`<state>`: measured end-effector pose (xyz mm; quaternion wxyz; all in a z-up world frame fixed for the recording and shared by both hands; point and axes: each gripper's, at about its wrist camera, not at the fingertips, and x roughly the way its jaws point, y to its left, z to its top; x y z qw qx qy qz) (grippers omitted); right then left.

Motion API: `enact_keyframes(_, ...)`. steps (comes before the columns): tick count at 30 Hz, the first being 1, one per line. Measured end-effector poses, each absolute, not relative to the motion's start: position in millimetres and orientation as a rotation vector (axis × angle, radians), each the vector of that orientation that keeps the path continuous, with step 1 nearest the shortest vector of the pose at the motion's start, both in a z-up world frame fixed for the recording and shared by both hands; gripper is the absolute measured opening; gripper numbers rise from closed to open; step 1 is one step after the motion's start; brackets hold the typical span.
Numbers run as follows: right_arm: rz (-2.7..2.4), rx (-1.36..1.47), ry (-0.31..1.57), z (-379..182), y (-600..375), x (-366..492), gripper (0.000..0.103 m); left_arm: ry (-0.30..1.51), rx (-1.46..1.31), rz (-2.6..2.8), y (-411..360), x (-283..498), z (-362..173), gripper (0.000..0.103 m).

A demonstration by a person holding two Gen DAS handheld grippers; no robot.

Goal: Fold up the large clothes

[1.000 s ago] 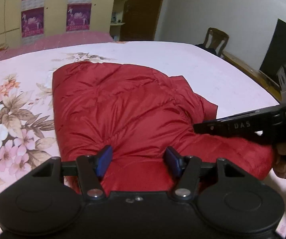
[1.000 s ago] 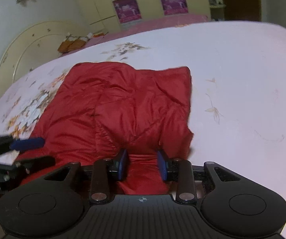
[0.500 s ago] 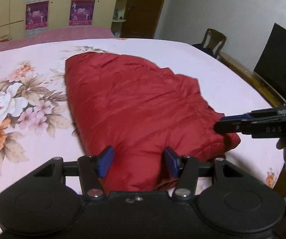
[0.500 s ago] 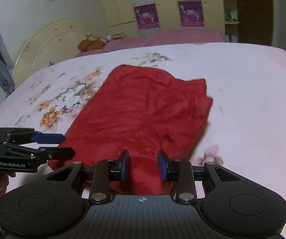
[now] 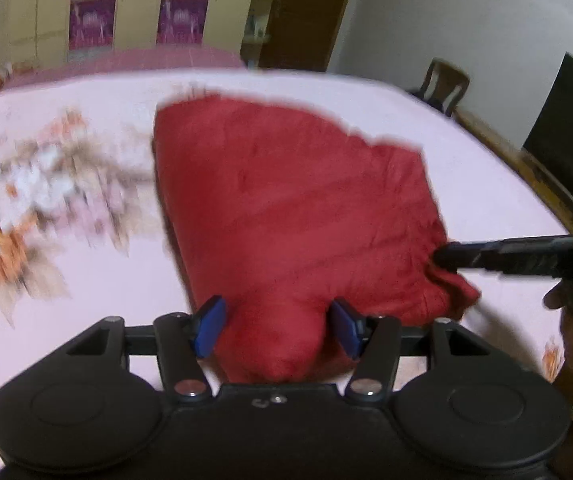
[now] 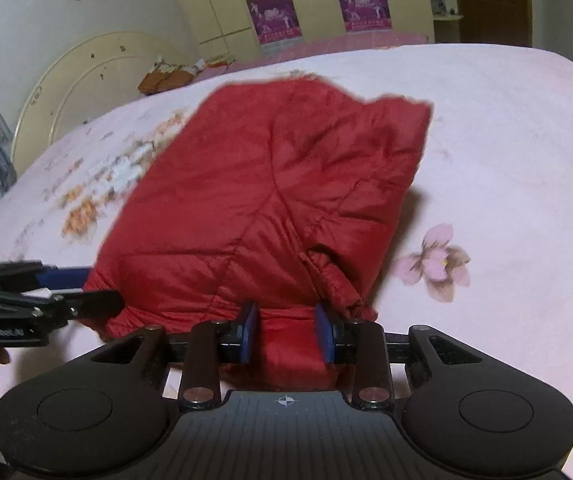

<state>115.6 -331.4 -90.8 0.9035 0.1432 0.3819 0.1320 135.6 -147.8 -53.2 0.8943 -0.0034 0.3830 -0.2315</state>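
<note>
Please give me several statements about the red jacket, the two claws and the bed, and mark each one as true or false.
1. The red jacket lies on a pink sheet with a flower print. True.
2. The right claw has a fold of the jacket between its pads. True.
3. The left claw is far from the jacket, over bare sheet. False: jacket cloth bulges between its blue pads.
4. The jacket hangs on the wooden chair. False: the chair stands beyond the bed, and the jacket is on the bed.
5. Both claws are at the near edge of the jacket. True.
</note>
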Motion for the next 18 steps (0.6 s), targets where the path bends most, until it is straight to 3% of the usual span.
enact_keyframes(1,0.257,0.330,0.734,-79.9,-341.5,113.5,0.033,0.752,-0.006,-0.477,-146.4,137.2,-44.6,0.074)
enact_keyframes(2,0.244,0.362,0.701,-72.3,-351.1,115.5,0.034,0.720,-0.007,-0.477,-146.5,140.0,-37.9,0.078)
enact_keyframes(6,0.168,0.473,0.631,-61.2,-384.4,144.0,0.033,0.688,0.010,-0.465,-154.9,169.4,-27.8,0.078)
enact_keyframes(11,0.158,0.468,0.608,-60.7,-395.4,178.8,0.033,0.767,-0.125,-0.422,-154.3,211.9,-44.4,0.068)
enact_keyframes(14,0.184,0.440,0.624,-67.5,-396.5,191.2,0.008,0.806,-0.150,-0.383,-158.1,226.5,-56.7,0.068)
enact_keyframes(18,0.207,0.444,0.663,-89.8,-401.0,210.5,0.008,0.815,-0.142,-0.352,-161.4,232.9,-63.0,0.071)
